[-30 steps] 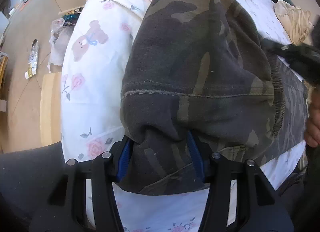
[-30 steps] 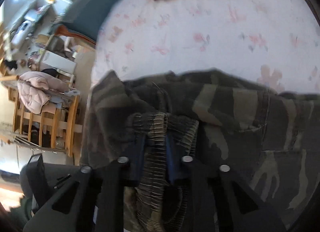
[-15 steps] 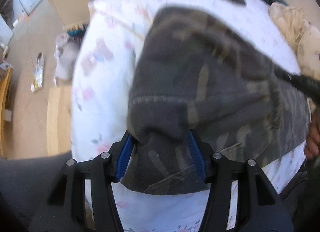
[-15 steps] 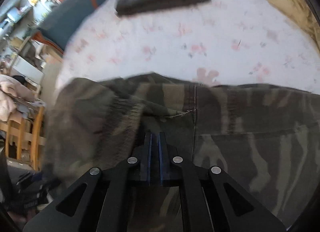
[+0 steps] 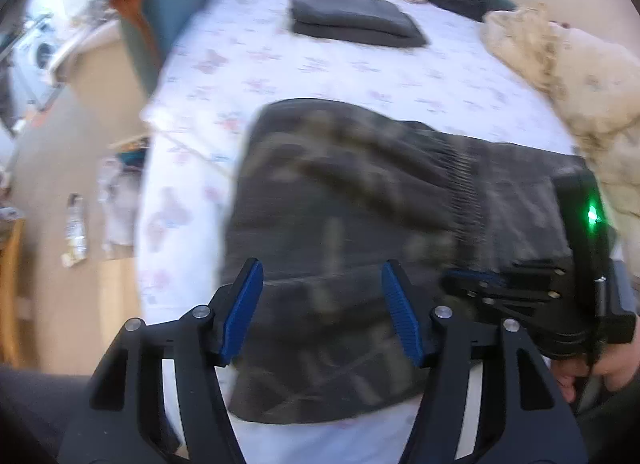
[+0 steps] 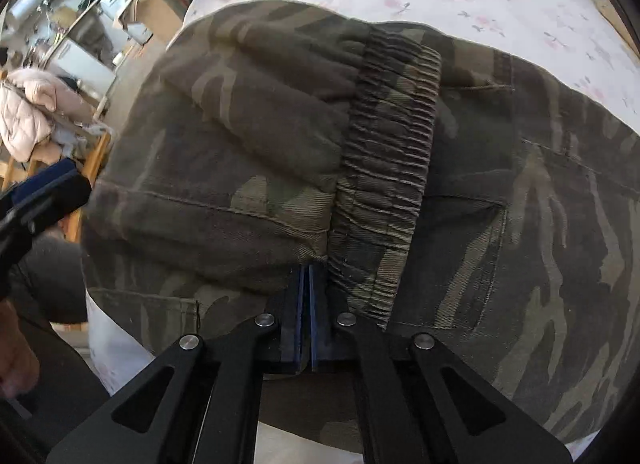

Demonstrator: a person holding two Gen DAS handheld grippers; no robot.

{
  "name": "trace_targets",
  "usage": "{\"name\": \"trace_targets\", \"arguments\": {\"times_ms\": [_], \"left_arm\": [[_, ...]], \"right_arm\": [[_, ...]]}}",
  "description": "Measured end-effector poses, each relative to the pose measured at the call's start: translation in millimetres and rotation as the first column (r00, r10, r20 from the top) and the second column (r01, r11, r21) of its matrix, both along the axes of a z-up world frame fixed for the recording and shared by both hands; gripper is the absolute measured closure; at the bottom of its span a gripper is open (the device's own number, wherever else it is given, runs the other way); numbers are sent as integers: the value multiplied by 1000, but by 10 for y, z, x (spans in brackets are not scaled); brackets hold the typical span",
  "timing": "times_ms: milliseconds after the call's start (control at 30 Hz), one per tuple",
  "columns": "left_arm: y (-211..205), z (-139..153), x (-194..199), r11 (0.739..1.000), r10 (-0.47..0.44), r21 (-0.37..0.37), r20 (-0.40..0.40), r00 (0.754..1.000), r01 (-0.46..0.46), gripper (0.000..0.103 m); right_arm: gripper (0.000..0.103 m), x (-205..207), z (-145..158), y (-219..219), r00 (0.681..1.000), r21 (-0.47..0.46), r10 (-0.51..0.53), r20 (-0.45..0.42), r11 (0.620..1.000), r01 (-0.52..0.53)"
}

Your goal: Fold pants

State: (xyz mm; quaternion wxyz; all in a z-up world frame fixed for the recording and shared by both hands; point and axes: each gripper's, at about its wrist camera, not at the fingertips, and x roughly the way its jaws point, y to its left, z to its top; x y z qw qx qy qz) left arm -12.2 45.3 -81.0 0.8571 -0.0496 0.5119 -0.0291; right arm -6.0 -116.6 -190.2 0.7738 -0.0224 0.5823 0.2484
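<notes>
The camouflage pants (image 5: 360, 200) lie folded over on the floral bed sheet (image 5: 248, 64), the ribbed cuff (image 6: 388, 152) laid across the upper part. My left gripper (image 5: 322, 308) is open, its blue pads apart above the near edge of the pants, holding nothing. My right gripper (image 6: 306, 296) is shut, jaws pressed together at the near end of the cuff; no cloth shows between the pads. The right gripper also shows in the left wrist view (image 5: 520, 288) at the right, resting on the pants.
A folded dark grey garment (image 5: 352, 18) lies at the far side of the bed. A crumpled cream blanket (image 5: 560, 64) is at the right. A teal cushion (image 5: 168, 16) and floor clutter (image 5: 76, 228) lie left of the bed edge.
My left gripper has let go of the pants fold and drawn back, open. My right gripper released the cuff it held a second ago and closed, and the cuff now lies flat.
</notes>
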Motion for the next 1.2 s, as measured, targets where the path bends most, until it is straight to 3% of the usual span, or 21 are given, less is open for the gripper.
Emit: {"name": "trace_targets", "arguments": {"times_ms": [33,100,133,233,300,333,367,433,533,567,633,667,733,767,867,967,1033,1100,1200], "left_arm": [[-11,5,-13,1000,-12,3,2,1000,12,42],[-44,30,-23,999,-22,36,14,1000,21,30],[-50,59,-23,999,-22,46,27,999,21,28],[-81,147,63,1000,-23,6,40,999,23,26],[-120,185,151,1000,-25,-7,52,998,25,26],[-140,212,193,1000,-20,-6,60,998,21,26],[-182,233,246,1000,-12,-4,68,998,12,26],[-260,244,347,1000,0,-9,56,998,0,26],[-399,196,498,994,16,-108,-11,1000,-17,28],[-456,162,548,986,5,-166,-33,999,-10,28],[-588,82,631,981,-27,-194,-56,998,16,28],[-637,27,660,980,-35,-200,-58,998,23,28],[-693,-107,720,975,-46,-219,-71,996,30,28],[-709,-228,763,970,-52,-243,-105,993,25,29],[-757,-582,834,961,-51,-275,-224,973,-13,35],[-888,-732,837,978,-79,-208,-249,965,26,35],[-913,-730,834,980,-74,-195,-251,965,25,35],[-916,-727,845,979,-63,-201,-261,963,9,34],[-931,-757,855,981,-65,-193,-259,964,14,33]], "right_arm": [[103,-14,42,11,1000,-7,7,12,1000,-7],[102,-77,166,-37,999,21,15,38,1000,-16],[96,-105,221,-85,999,50,14,44,999,-16],[90,-276,568,-456,989,233,-56,134,972,24],[65,-369,716,-741,981,338,-140,131,937,88],[45,-404,754,-852,977,369,-172,125,922,115],[41,-452,790,-973,969,394,-213,124,907,149],[40,-523,840,-1136,951,403,-277,137,893,201],[34,-544,871,-1295,929,414,-345,134,871,264],[31,-572,854,-1384,915,423,-385,118,854,305],[25,-658,825,-1580,884,441,-462,77,811,385],[24,-709,760,-1725,858,468,-514,23,764,445],[24,-882,552,-2047,778,550,-612,-139,606,575],[24,-1004,380,-2216,711,560,-663,-235,506,657],[23,-1241,26,-2492,565,533,-733,-378,326,780],[23,-1218,-105,-2699,479,492,-796,-371,269,828],[23,-1129,-201,-2837,445,470,-817,-367,250,846],[23,-1031,-297,-3061,384,433,-849,-364,211,876],[24,-966,-327,-3507,239,429,-908,-345,74,900]]}}
